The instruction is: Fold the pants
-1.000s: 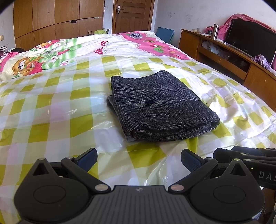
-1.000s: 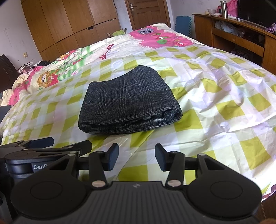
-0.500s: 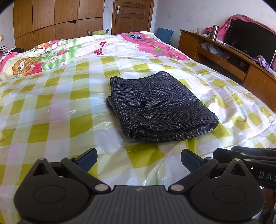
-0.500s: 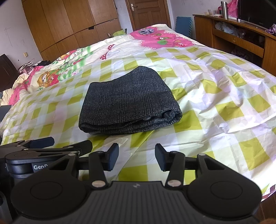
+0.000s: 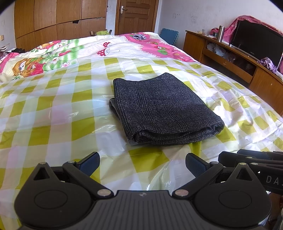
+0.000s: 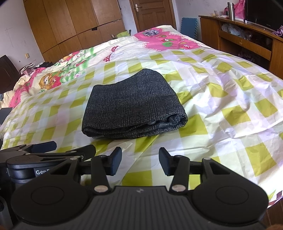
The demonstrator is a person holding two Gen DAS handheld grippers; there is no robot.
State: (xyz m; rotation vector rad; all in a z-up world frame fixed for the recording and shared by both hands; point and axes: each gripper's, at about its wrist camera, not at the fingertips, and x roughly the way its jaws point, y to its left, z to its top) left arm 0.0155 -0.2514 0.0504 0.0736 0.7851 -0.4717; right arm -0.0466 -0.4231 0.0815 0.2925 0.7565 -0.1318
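Dark grey checked pants (image 5: 162, 108) lie folded into a compact stack on the bed's yellow-and-white checked plastic sheet (image 5: 53, 109). They also show in the right wrist view (image 6: 132, 104). My left gripper (image 5: 141, 163) is open and empty, pulled back near the bed's front edge, short of the pants. My right gripper (image 6: 140, 161) is open and empty, also short of the pants. Each gripper shows at the edge of the other's view: the right one (image 5: 251, 157) and the left one (image 6: 53, 150).
A cartoon-print quilt (image 5: 58, 51) covers the far half of the bed. A wooden TV cabinet (image 5: 230, 60) with a black screen runs along the right. Wooden wardrobes (image 5: 58, 19) and a door (image 5: 136, 16) stand at the back.
Both grippers have drawn back very slightly from the folded pants. The pants have not moved and both grippers stay open.
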